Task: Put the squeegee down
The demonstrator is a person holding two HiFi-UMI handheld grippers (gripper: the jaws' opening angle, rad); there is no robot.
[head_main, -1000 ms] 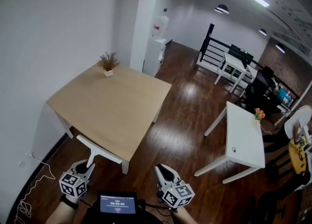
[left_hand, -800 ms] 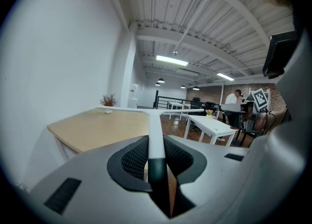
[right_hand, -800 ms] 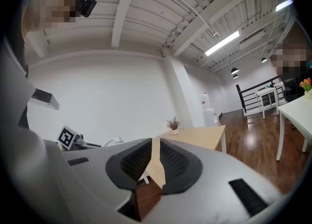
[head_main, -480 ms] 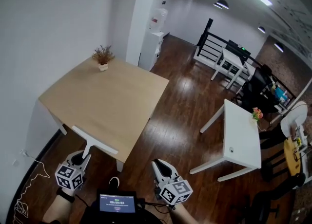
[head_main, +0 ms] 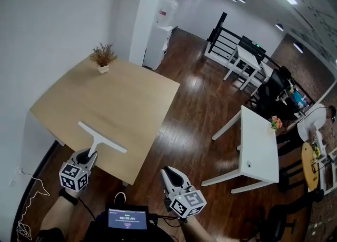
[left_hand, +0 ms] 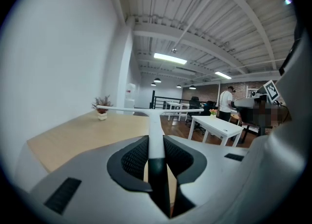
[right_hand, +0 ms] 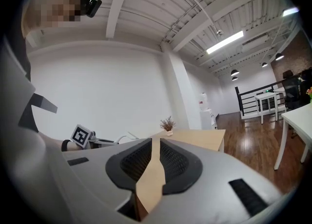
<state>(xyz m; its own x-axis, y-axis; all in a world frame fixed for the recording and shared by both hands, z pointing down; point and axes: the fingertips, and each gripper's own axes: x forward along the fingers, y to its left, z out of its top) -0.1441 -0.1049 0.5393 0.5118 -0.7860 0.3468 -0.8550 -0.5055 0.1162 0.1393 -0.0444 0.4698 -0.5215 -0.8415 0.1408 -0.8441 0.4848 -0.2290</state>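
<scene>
My left gripper [head_main: 90,155] is shut on the black-and-white handle of a white T-shaped squeegee [head_main: 102,137]. Its blade hangs over the near edge of the light wooden table [head_main: 126,93], apart from the top. In the left gripper view the squeegee [left_hand: 154,121] runs straight out from between the pads of the left gripper [left_hand: 155,151], blade level above the table [left_hand: 78,133]. My right gripper [head_main: 166,173] hovers over the floor, short of the table's near corner. In its own view the right gripper [right_hand: 155,152] shows a narrow gap with nothing in it.
A small potted plant [head_main: 102,57] stands at the wooden table's far corner. A white table [head_main: 258,149] is to the right, across bare wooden floor. A water dispenser [head_main: 160,30] stands by the pillar. Cables [head_main: 26,220] lie at the wall. A tablet [head_main: 126,218] sits near my body.
Both grippers have moved forward toward the wooden table. The squeegee blade, earlier short of the table's near edge, now reaches over it. The grip on the handle is unchanged.
</scene>
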